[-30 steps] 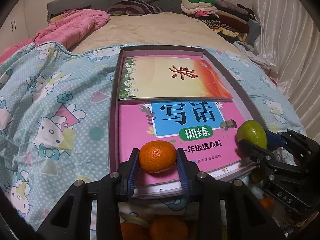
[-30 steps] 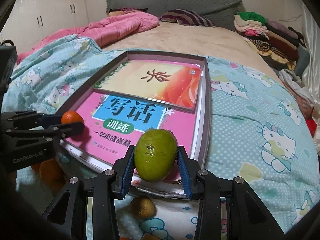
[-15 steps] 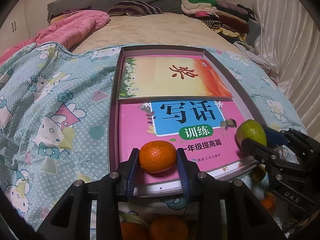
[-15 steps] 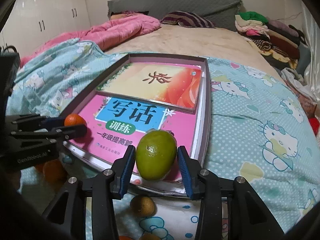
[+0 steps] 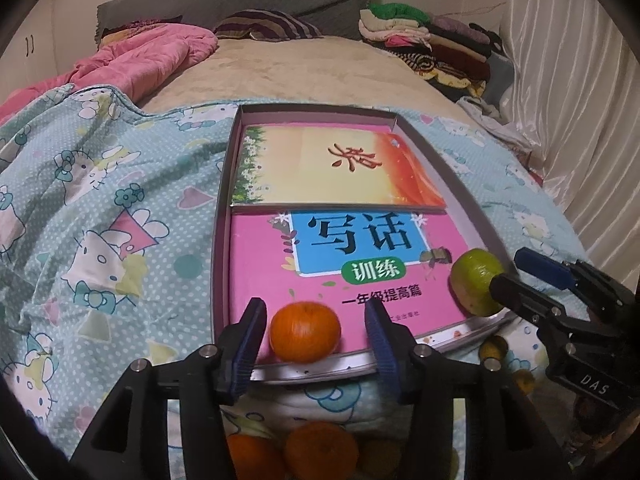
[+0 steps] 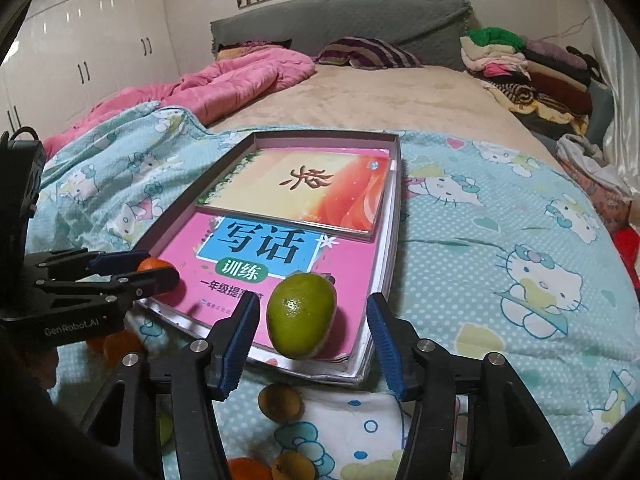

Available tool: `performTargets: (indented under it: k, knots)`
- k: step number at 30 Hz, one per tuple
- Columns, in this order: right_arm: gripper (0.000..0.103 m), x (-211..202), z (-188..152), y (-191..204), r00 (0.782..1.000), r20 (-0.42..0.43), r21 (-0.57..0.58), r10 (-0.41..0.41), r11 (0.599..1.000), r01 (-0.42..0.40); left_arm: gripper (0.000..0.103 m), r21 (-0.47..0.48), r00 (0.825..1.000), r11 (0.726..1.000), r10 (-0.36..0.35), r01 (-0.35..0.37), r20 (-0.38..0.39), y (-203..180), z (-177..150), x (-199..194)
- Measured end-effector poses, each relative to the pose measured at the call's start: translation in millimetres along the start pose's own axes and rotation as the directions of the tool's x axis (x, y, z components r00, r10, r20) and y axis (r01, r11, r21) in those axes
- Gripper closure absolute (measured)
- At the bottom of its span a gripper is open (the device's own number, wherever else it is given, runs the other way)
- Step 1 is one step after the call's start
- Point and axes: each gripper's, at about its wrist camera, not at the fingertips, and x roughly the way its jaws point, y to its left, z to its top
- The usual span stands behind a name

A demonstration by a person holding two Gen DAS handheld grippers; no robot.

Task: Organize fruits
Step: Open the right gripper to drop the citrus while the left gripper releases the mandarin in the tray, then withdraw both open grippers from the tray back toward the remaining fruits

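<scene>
**Both fruits released on the pink book**

With fingers just opened, left gripper [image 5: 316,342] straddles the orange [image 5: 305,331], gaps on both sides. Right gripper [image 6: 314,330] likewise around the green fruit [image 6: 301,315], not gripping. Both fruits sit on the pink book [image 5: 360,256] in the shallow box [image 5: 460,192], on a cartoon-print quilt [image 5: 100,208] on the bed [image 6: 380,96]. White wardrobes [image 6: 88,40] behind.

Both grippers' jaws opened; orange [image 5: 305,331] & lime [image 6: 301,314] apparently freed on book.
</scene>
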Motion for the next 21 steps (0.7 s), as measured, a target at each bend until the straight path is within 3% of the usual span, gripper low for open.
performTargets:
  k: [7, 21]
  knots:
    - [0.045, -12, -1, -5, 1.0, 0.03, 0.024, -0.003, 1.0, 0.002, 0.034, -0.034, 0.999, 0.999, 0.009, -0.008, 0.039, 3, 2, -18]
    - [0.034, -44, -2, 2, 0.994, 0.106, 0.032, 0.013, 0.999, -0.017, 0.018, -0.077, 0.992, 0.997, 0.001, 0.009, 0.126, 13, -2, -67]
